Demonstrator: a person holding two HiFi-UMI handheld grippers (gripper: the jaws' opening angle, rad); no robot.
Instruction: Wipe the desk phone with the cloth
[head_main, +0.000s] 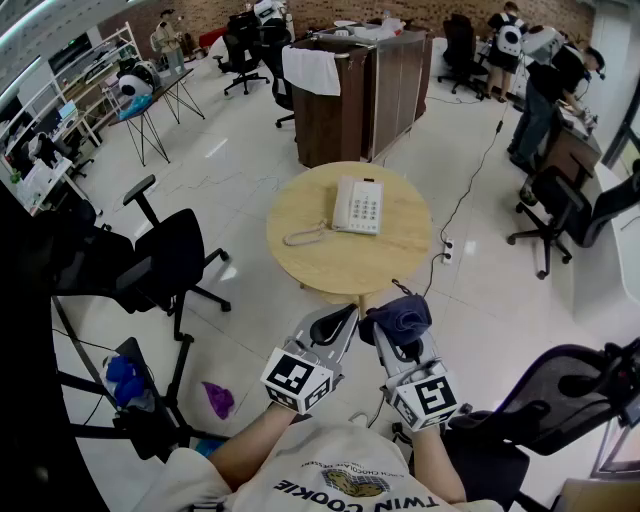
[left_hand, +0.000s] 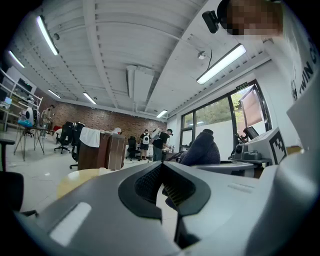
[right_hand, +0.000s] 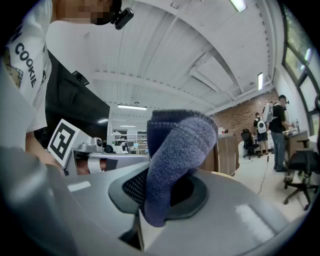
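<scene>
One desk phone (head_main: 358, 205) on round table (head_main: 345, 262), one cloth (head_main: 400, 314) pinched by right gripper (head_main: 392, 336), left gripper (head_main: 338, 322) pressed together

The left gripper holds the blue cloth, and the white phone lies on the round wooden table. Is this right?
Not quite. The right gripper holds the blue cloth, as the right gripper view shows; the left gripper is shut and empty. The rest is correct.
</scene>
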